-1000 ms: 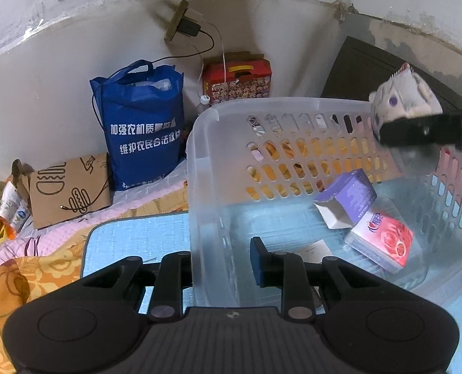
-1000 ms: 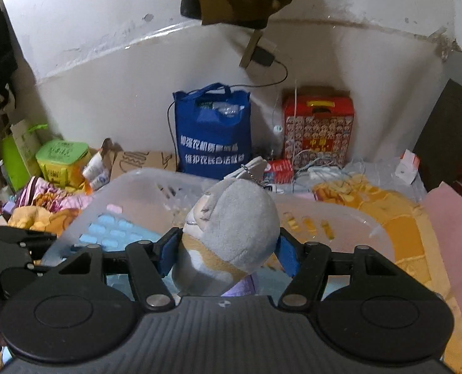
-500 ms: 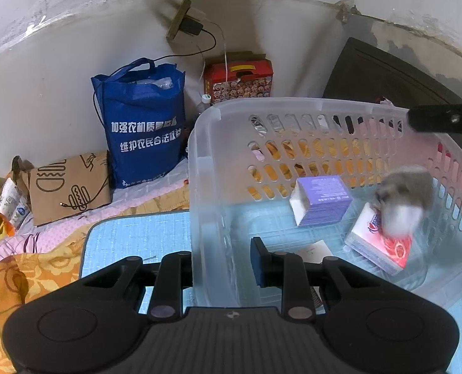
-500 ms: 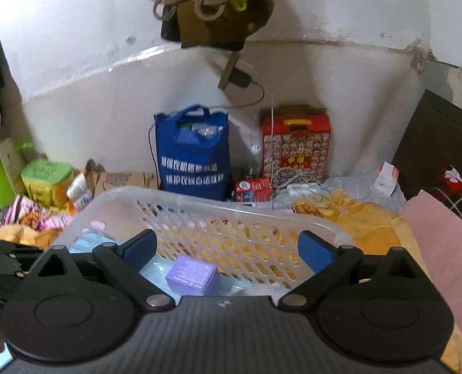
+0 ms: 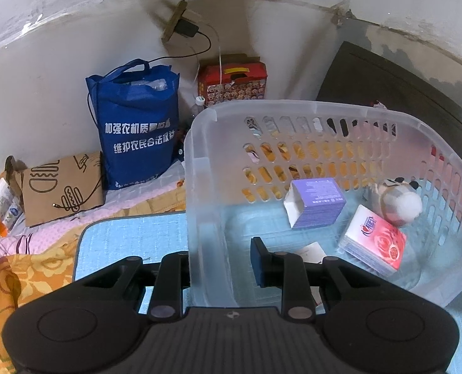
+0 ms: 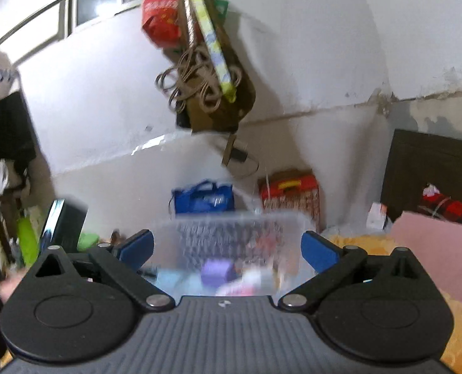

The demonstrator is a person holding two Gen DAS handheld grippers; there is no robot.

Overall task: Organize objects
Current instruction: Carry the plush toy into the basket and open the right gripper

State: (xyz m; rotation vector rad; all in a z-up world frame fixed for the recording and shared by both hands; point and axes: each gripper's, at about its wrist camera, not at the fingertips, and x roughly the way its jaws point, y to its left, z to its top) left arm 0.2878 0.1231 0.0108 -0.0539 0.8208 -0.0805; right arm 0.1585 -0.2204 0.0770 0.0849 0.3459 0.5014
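Observation:
My left gripper (image 5: 218,258) is shut on the near wall of a clear plastic basket (image 5: 293,106), one finger outside and one inside. In the basket lie a grey-white plush toy (image 5: 399,202) by the right wall, a purple box (image 5: 318,208), a red-and-white tissue pack (image 5: 374,243) and a white card (image 5: 311,251). In the blurred right wrist view my right gripper (image 6: 227,249) is opening, its blue pads wide apart with nothing between them. It sits back from the basket (image 6: 231,227), where the purple box (image 6: 215,272) shows.
A blue tote bag (image 5: 137,124), a red carton (image 5: 234,81) and a brown paper bag (image 5: 62,187) stand along the wall. The basket rests on a light blue mat (image 5: 131,240). A dark headboard (image 5: 386,81) is at right. Bags (image 6: 206,78) hang on the wall.
The right gripper opened and let go of the plush toy, which dropped into the basket's right side. That gripper then drew back from the basket and tilted up. The left gripper kept still.

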